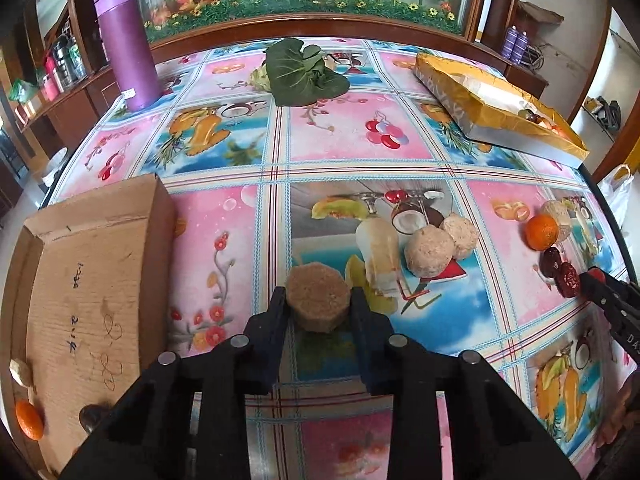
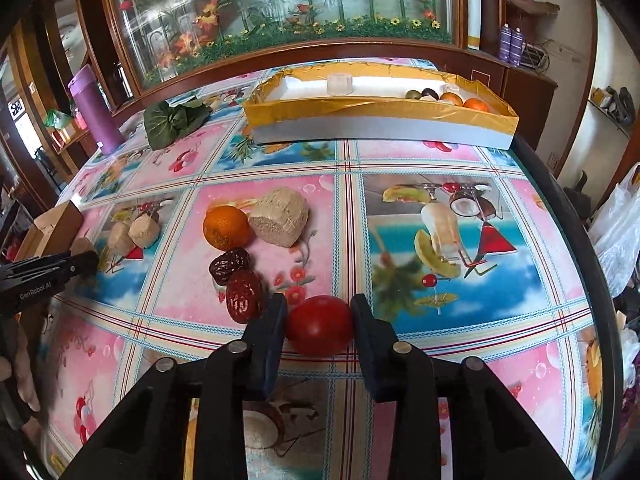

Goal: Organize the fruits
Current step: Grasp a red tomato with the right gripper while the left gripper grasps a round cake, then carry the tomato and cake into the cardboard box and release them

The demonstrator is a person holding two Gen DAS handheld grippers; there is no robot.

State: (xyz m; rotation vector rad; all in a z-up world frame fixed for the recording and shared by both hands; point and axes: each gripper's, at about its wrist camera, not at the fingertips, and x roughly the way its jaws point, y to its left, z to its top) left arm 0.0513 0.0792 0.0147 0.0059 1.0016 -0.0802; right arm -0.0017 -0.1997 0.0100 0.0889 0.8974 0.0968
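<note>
The left wrist view alone shows the cardboard box (image 1: 80, 288) at the near left of the tabletop (image 1: 344, 128), with an orange (image 1: 29, 420) and a pale lump (image 1: 21, 372) at its near end; the right wrist view catches only a corner of that box (image 2: 56, 228). The left claw (image 1: 319, 300) is clenched on a brown octagonal cake (image 1: 318, 296), pads pressed to both its sides, the cake resting on the tabletop; two round cakes (image 1: 440, 244) lie just to its right.

The right wrist view alone looks into the yellow tray (image 2: 376, 110) at the far side; inside sit a clear cup (image 2: 339, 83) and, at its right end, several small fruits (image 2: 448, 96). The left view sees that tray (image 1: 480, 100) from the side, at the far right.

The right claw (image 2: 319, 324) grasps a red tomato (image 2: 319, 325), both pads touching it, the tomato on the tabletop; just left of it lie two dates (image 2: 236, 280), then farther off an orange (image 2: 226, 227) touching a pale bun (image 2: 280, 218).

Both claws point steeply down and away; each shows at the edge of the other's view, the right claw's fingers (image 1: 608, 296) beside the dates (image 1: 560, 272). A purple flask (image 1: 128, 40) and green leaves (image 1: 300, 72) stand at the far left.
</note>
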